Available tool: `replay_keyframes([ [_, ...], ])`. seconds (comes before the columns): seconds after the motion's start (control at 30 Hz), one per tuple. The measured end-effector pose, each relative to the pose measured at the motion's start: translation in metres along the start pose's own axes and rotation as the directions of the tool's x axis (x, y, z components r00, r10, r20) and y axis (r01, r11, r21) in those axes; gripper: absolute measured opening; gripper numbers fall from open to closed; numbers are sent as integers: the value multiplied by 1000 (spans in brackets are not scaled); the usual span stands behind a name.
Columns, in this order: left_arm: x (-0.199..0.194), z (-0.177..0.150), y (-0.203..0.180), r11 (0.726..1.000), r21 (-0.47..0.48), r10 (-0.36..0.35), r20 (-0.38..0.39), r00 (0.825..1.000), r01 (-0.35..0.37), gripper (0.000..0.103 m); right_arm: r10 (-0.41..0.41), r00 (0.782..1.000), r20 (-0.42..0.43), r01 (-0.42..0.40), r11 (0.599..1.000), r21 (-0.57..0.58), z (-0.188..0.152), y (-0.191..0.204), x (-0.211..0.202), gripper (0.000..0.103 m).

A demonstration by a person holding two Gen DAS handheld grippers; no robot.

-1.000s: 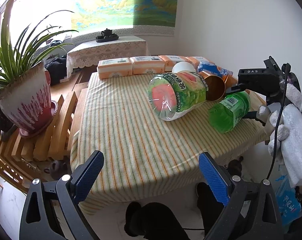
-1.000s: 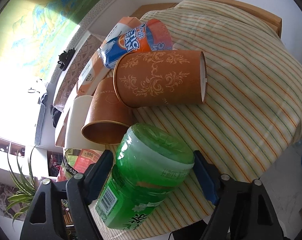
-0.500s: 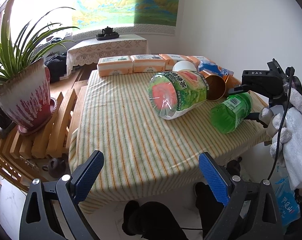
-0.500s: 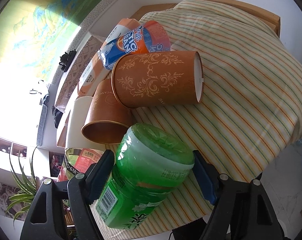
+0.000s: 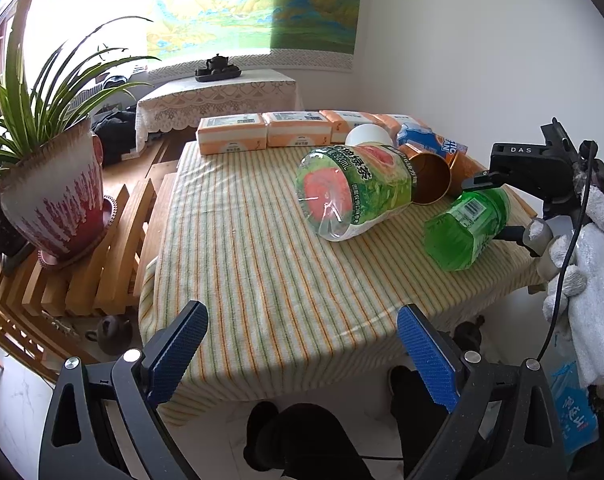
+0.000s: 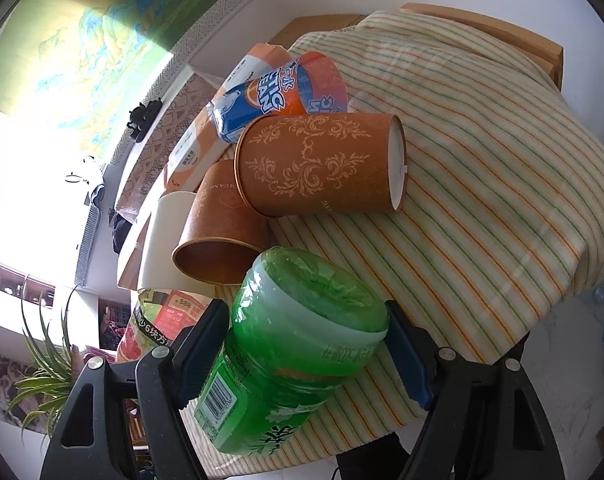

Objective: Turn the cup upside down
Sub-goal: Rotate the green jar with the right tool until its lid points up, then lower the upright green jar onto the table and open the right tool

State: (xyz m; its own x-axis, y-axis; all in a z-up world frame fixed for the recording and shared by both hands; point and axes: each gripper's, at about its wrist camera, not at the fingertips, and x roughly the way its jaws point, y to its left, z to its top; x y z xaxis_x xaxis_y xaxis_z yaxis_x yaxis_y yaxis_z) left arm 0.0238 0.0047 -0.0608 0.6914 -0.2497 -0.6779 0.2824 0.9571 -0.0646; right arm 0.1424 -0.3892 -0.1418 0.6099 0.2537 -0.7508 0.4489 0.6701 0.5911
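A green see-through plastic cup (image 6: 302,344) lies tilted on its side at the right edge of the striped table (image 5: 262,272), its closed end pointing at the right wrist camera. My right gripper (image 6: 305,312) is shut on it, one pad on each side. In the left wrist view the same green cup (image 5: 465,232) hangs just over the cloth, with the right gripper (image 5: 497,208) held by a hand in a white glove (image 5: 581,280). My left gripper (image 5: 302,312) stands open over the table's near edge, holding nothing.
Two brown paper cups (image 6: 317,164) (image 6: 222,236), a white cup (image 6: 162,240) and an orange-blue cup (image 6: 270,96) lie on their sides behind the green one. A big green bottle pack (image 5: 353,192) lies mid-table. Tissue packs (image 5: 232,132) line the far edge. A potted plant (image 5: 50,192) stands at left.
Hardly anything: the right gripper keeps its hold on the green cup, and both views have drifted only slightly.
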Motion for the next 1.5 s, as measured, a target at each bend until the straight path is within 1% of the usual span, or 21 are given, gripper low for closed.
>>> replay_keyframes([
  [0.13,-1,0,-1,1000,-1,1,2,1000,-1,98,4,1000,17,-3,1000,-27,0,4,-5,69],
  [0.4,-2,1,-3,1000,-1,4,-1,1000,-4,98,-8,996,94,23,986,-162,-8,25,-17,68],
  [0.53,-1,1,-5,1000,-1,1,-5,1000,-1,98,-8,988,153,51,959,-278,-19,43,-25,68],
  [0.6,0,1,-6,1000,0,1,-8,1000,-1,98,2,980,197,67,937,-342,-25,52,-31,68],
  [0.63,1,1,-7,1000,1,1,-11,1000,-1,98,1,976,219,83,924,-374,-28,56,-33,68],
  [0.67,2,1,-8,1000,2,1,-13,1000,-1,98,5,967,253,107,899,-425,-33,64,-36,68],
  [0.7,2,1,-8,1000,1,1,-15,1000,-1,98,9,962,275,122,883,-454,-36,68,-39,68],
  [0.77,4,2,-9,1000,0,3,-21,1000,-3,98,22,943,332,164,838,-521,-44,77,-42,68],
  [0.83,5,2,-10,1000,-2,6,-24,1000,-6,98,33,917,397,222,785,-579,-53,86,-43,68],
  [0.87,6,3,-10,1000,-2,9,-26,1000,-9,98,43,909,415,236,768,-595,-55,87,-43,68],
  [0.97,9,3,-14,1000,1,15,-36,999,-15,98,62,868,492,309,709,-634,-61,91,-37,68],
  [1.03,11,4,-17,1000,8,22,-43,999,-21,98,81,848,524,338,679,-651,-66,90,-35,68],
  [1.07,13,4,-20,1000,13,25,-48,999,-25,98,91,836,541,357,658,-663,-70,90,-32,68],
  [1.17,15,5,-25,999,26,31,-55,998,-30,98,125,815,566,386,612,-690,-80,89,-28,68],
  [1.2,16,5,-26,999,29,33,-56,998,-31,98,133,812,569,389,603,-697,-82,88,-27,68],
  [1.27,17,6,-29,999,31,34,-60,998,-32,98,144,798,585,409,584,-702,-88,87,-26,68],
  [1.3,17,6,-29,999,32,34,-61,998,-33,98,147,797,586,412,577,-705,-89,86,-26,68],
  [1.4,18,6,-30,999,31,35,-62,997,-33,98,160,791,591,415,570,-709,-93,82,-27,68],
  [1.5,18,6,-30,999,28,37,-63,997,-35,98,169,790,589,410,570,-712,-95,80,-29,68],
])
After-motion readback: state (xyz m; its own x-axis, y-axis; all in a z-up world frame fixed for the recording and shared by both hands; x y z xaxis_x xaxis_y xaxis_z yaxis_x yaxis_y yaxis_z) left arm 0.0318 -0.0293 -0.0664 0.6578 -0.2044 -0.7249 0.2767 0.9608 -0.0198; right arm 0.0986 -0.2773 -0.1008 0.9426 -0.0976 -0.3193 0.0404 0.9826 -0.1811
